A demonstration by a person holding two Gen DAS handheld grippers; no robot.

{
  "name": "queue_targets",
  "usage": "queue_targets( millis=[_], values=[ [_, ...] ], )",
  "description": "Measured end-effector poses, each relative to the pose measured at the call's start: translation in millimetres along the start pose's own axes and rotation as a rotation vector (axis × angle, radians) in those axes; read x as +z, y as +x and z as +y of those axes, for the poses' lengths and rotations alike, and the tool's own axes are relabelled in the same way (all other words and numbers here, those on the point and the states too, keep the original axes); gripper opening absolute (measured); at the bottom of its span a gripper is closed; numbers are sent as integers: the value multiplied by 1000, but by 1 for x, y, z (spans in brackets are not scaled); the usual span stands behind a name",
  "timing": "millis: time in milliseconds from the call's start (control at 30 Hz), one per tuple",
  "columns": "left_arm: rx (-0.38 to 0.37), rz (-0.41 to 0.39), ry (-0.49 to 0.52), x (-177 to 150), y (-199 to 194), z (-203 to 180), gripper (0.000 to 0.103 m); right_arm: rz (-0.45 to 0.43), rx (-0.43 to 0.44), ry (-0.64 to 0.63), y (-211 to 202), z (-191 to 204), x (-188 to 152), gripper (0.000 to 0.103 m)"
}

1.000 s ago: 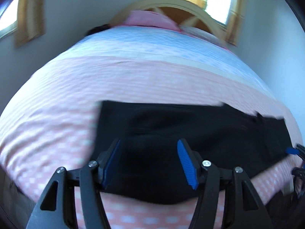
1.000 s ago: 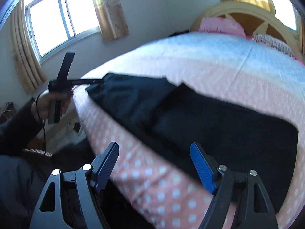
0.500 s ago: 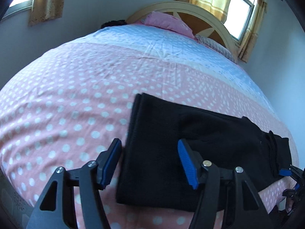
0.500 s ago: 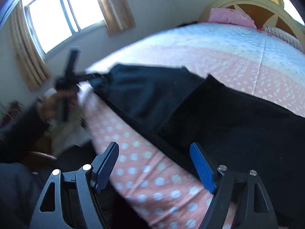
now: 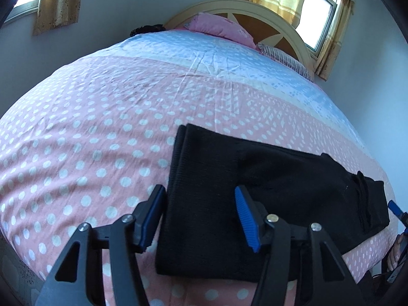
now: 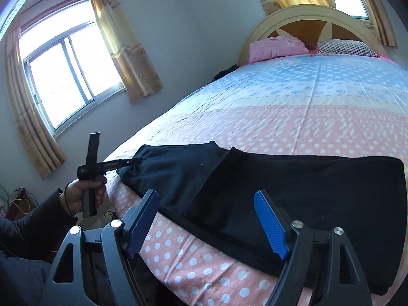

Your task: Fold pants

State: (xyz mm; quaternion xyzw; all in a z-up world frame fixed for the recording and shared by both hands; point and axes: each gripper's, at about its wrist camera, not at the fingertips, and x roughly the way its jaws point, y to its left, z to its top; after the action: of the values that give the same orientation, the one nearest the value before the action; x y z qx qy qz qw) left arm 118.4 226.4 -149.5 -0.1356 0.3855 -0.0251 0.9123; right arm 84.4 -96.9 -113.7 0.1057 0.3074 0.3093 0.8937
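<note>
One pair of black pants is laid along the near edge of the bed, already doubled lengthwise, with an upper layer folded back across part of its length. In the right wrist view, the cuff end is seen nearest the bed's corner, close to the left hand-held gripper.

Both hand-held grippers are held wide open and nothing is gripped by either. The left hand-held gripper is poised over one short end of the garment; whether its pads touch the fabric cannot be told. The right hand-held gripper is poised over the near long edge.

The step in hand is judged to be the next crosswise fold. For a clean result, all stacked layers at a corner should be taken between the pads together, both corners of one end should be lifted evenly, and the end should be carried over until the edges align. Dragging across the dotted sheet should be avoided, since the layers may shift.
</note>
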Motion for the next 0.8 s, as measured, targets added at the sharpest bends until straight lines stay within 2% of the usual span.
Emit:
queue_targets(
  millis=[467, 567, 633, 667, 700, 800],
  values=[
    [0, 18, -18, -1, 4, 7, 59, 9, -1, -39, 4, 12, -7, 78],
    [-63, 28, -54, -2, 6, 10, 50, 10, -4, -37, 4, 13, -7, 78],
    [-113, 34, -82, -3, 5, 14, 35, 7, -4, -39, 3, 14, -6, 78],
    [-177, 46, -124, -2, 5, 18, 22, 3, -6, -41, 2, 14, -6, 78],
    [-193, 50, -149, -2, 3, 19, 21, -2, -9, -42, 1, 15, -5, 78],
    [-187, 38, -114, 3, -6, 8, 21, -20, -15, -37, -3, 13, -3, 78]
  ],
)
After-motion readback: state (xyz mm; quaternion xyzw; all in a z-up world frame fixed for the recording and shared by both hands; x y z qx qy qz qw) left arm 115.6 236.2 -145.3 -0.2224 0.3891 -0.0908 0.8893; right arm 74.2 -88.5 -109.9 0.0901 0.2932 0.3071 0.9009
